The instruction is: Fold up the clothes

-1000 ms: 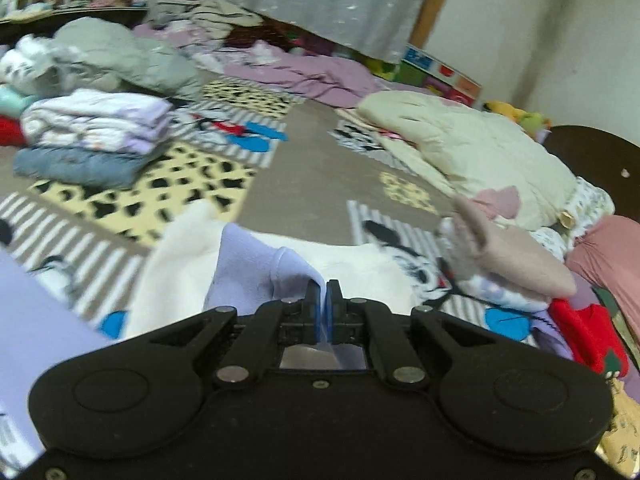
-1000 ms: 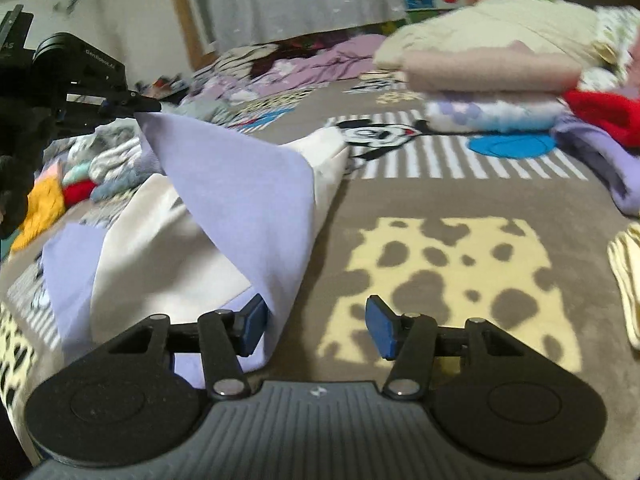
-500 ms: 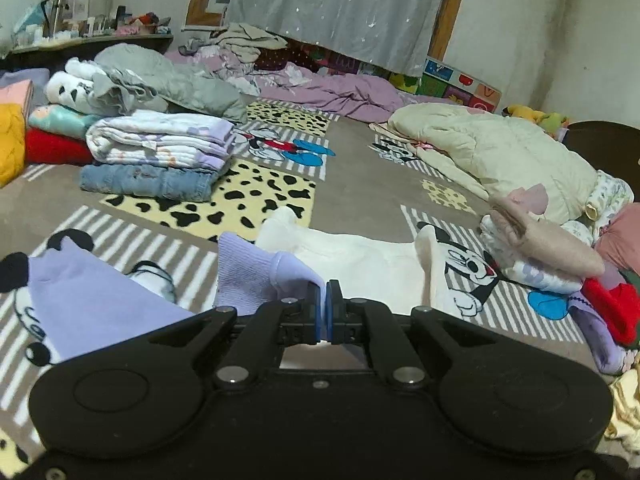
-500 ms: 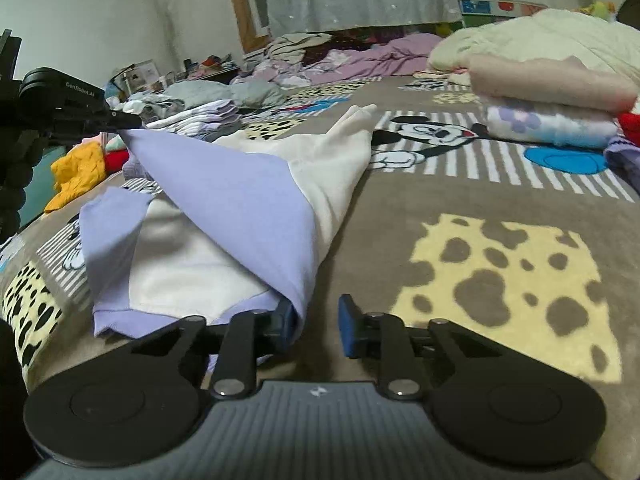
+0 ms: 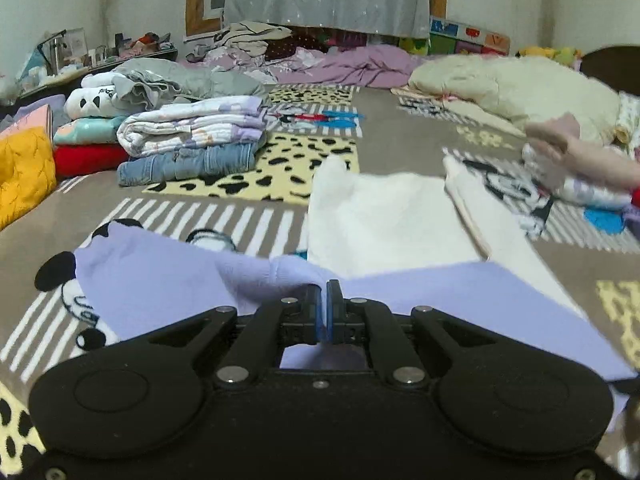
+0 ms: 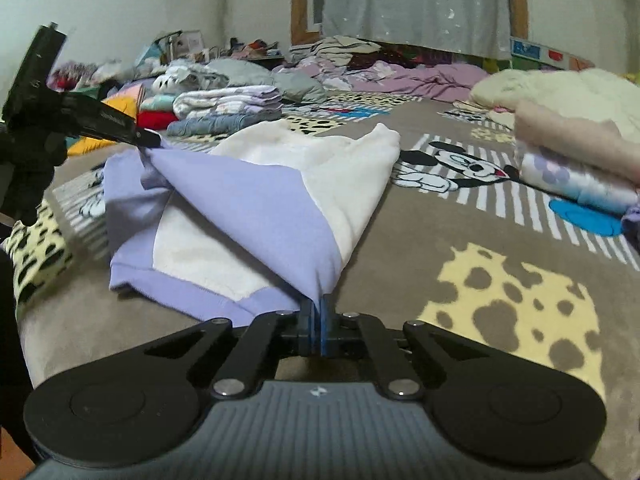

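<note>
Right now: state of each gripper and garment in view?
left gripper: shut on lavender hem, lifted.
right gripper: shut on lavender hem.
lavender-and-cream garment: partly folded, held at two points.
folded stack with jeans: folded, resting on blanket.
pink-topped pile: folded, stacked.

Cartoon-print blanket (image 6: pixel 460 240) under lavender-and-cream garment (image 6: pixel 260 208), folded stacks (image 5: pixel 192 140), cream comforter (image 5: pixel 520 88).

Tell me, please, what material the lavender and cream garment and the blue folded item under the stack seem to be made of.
The lavender and cream garment looks like soft matte knit, perhaps fleece: fuzzy cream surface, limp drape. The blue folded item looks like denim: faded blue with visible seams. Neither is certain.
</note>
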Available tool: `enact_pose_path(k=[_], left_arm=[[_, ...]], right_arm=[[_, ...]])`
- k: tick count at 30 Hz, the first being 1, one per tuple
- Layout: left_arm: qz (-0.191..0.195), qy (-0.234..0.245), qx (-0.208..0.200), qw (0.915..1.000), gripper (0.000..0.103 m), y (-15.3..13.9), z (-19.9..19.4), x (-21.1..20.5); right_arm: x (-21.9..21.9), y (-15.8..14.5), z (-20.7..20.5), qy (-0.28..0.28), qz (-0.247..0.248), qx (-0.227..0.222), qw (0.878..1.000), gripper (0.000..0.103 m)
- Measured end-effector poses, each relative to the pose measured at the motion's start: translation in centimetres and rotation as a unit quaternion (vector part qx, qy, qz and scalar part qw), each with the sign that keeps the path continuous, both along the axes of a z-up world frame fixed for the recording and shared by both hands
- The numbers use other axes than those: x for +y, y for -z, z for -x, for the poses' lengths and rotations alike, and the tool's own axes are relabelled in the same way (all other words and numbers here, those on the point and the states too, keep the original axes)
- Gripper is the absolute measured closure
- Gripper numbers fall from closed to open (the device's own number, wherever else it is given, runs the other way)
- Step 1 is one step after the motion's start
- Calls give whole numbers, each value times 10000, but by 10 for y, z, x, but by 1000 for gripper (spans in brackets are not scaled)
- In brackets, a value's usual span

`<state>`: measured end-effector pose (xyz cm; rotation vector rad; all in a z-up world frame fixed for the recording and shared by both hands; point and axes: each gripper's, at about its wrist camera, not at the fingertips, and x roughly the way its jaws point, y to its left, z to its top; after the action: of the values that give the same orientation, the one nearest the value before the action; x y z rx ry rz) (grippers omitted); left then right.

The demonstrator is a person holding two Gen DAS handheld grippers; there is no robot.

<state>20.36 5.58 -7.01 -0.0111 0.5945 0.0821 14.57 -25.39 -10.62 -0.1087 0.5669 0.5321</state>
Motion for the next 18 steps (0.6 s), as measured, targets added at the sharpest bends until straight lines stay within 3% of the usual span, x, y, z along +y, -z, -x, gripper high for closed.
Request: enact_pose_path(k=[3,6,8,9,12,15,18], left_arm=[[-63,-20,164,9998,101,12,-1,0],[279,-150,292,9991,94,19,-2,11],[737,-374,316,9961,74,19,1,23],[1039,-505,279,9929,71,18,4,31],[1936,-836,178,9774,70,22,11,58],[2815,-1153,80,9526,61,27,17,85],[3255,-1406,-42,9350,61,28,20,99]], right_arm=[[2,1,2,-46,136,-24,9999,99],[4,3,5,-81,262,-15,9996,99],[3,2,7,-118,296,-10,9995,99],[2,1,9,-148,320,-8,9994,99],[-6,-8,17,-258,180,-99,9995,96],[-12,-18,22,-389,-134,-354,9985,89],[-11,-20,14,-376,-408,-323,9979,82]])
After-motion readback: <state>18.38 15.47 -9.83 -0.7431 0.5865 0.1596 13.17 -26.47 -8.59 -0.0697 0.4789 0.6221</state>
